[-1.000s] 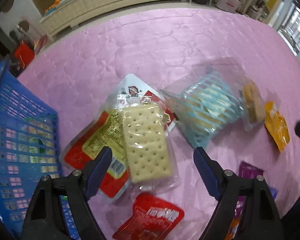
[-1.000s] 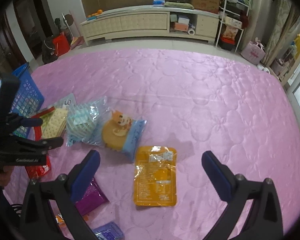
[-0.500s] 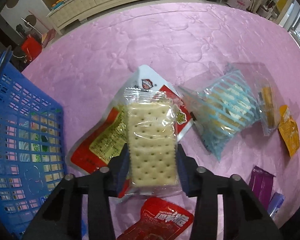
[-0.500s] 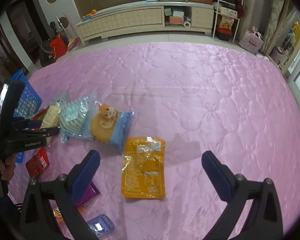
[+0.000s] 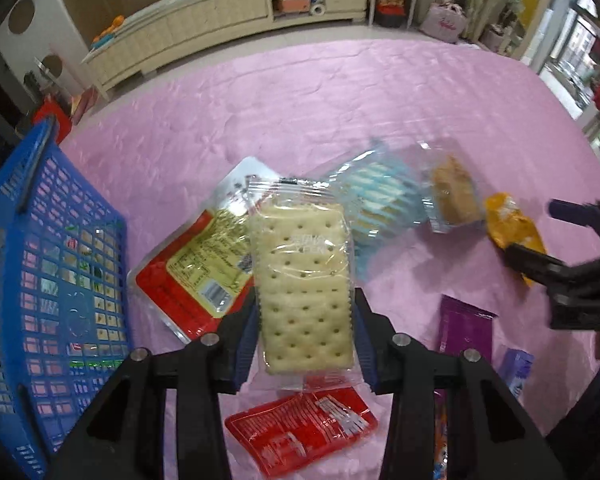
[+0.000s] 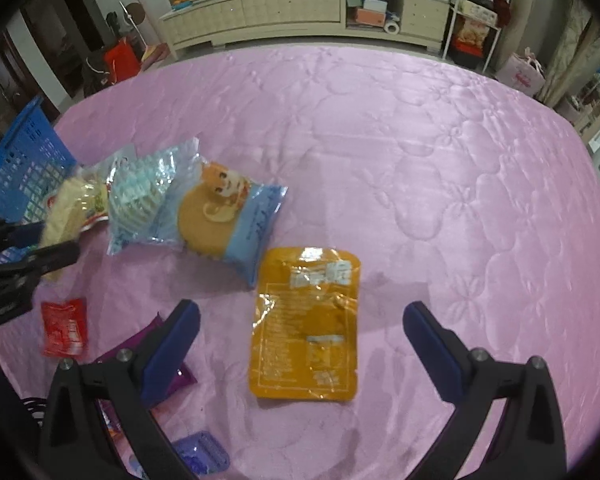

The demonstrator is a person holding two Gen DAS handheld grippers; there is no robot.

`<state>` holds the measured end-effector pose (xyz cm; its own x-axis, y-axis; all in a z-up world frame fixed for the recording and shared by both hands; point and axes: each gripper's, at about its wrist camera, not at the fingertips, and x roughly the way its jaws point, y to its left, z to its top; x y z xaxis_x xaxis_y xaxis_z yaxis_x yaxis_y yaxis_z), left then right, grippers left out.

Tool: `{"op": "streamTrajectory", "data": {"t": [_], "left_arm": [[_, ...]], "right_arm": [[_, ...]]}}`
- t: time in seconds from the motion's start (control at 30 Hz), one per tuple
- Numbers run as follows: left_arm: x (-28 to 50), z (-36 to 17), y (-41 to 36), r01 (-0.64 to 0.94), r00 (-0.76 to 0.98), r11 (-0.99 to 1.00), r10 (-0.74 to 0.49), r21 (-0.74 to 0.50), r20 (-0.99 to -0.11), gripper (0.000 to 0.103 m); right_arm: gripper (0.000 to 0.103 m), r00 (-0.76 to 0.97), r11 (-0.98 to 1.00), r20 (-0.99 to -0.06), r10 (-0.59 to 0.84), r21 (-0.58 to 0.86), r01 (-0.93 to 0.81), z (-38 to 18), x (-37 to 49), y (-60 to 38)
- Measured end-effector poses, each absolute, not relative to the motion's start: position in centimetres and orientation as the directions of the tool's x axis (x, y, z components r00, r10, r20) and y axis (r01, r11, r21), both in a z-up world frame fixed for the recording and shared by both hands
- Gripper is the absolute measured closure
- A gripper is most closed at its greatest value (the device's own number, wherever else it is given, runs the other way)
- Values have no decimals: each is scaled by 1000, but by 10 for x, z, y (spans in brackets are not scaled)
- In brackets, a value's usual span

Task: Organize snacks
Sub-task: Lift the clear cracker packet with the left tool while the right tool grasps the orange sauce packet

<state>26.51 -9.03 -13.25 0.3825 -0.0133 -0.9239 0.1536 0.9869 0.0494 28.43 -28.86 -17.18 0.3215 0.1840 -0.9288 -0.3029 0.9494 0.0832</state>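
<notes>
The blue basket (image 5: 40,264) stands at far left on the pink quilt (image 5: 300,100). My left gripper (image 5: 305,332) clamps the cracker pack (image 5: 304,284), lifted above the red pouch (image 5: 192,276). My right gripper (image 6: 300,344) stands wide, empty, above the orange pouch (image 6: 306,324).

A second ago the left gripper (image 5: 304,320) stood wide open over the cracker pack (image 5: 302,280), which lay on the big red packet (image 5: 192,272). Now its pads squeeze the pack's two long sides, and the pack is lifted off the red packet. The right gripper (image 6: 300,336) has come lower toward the orange packet (image 6: 306,320) on the bed, which looks bigger now.
</notes>
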Motion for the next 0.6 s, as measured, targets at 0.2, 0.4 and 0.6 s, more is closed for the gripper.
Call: {"op": "streamTrajectory", "data": {"t": [0.2,0.4,0.6], "left_arm": [[238,-124,-91,198,398,980,-48,34,-916,63],[223,-130,-87,208,379,978,-94,-15,-921,63],[236,-139,-90,212,373,975,-147,-70,-916,63]], "right_arm": [[4,264,949,-948,176,91,-303,-189,288,-285],[8,306,939,-946,107,-5,-344,-191,281,-273],[29,325,933,-938,117,-8,-359,-187,269,-263]]}}
